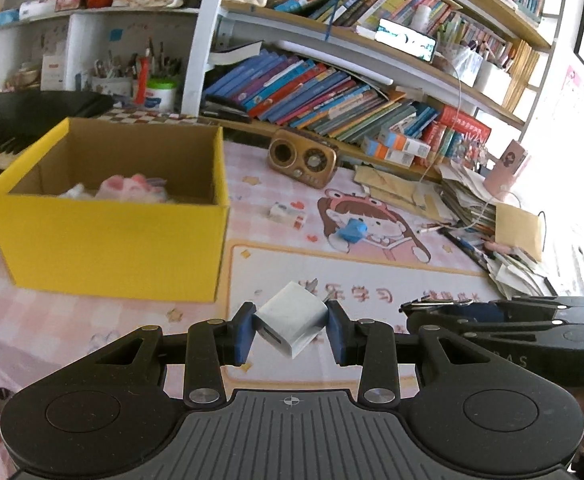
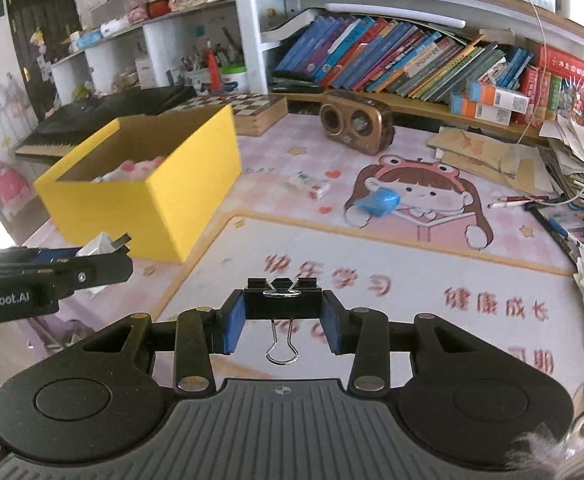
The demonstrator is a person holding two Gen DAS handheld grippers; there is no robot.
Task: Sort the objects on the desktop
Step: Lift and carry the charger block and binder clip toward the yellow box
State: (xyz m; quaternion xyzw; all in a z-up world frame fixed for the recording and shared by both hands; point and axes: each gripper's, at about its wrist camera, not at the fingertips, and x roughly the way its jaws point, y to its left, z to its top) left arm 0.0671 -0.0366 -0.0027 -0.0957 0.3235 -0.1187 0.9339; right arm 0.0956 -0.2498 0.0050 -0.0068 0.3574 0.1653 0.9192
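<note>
My left gripper (image 1: pixel 291 326) is shut on a white USB charger plug (image 1: pixel 292 319), held tilted above the pink desk mat (image 1: pixel 352 272). My right gripper (image 2: pixel 283 316) is shut on a black binder clip (image 2: pixel 283 303) whose wire handle hangs down. A yellow cardboard box (image 1: pixel 112 248) stands on the left of the desk, with pink and white soft items inside. The same yellow box (image 2: pixel 152 196) shows in the right wrist view, beyond the left gripper (image 2: pixel 92 258) with the white plug (image 2: pixel 102 245). A blue object (image 2: pixel 380 200) and a small white eraser (image 2: pixel 310 185) lie on the mat.
A brown retro radio (image 1: pixel 303 158) stands behind the mat under shelves of leaning books (image 1: pixel 332 96). Stacked papers and envelopes (image 1: pixel 472 200) with pens crowd the right side. A keyboard (image 1: pixel 24 116) and a chessboard box (image 2: pixel 252 110) lie behind the yellow box.
</note>
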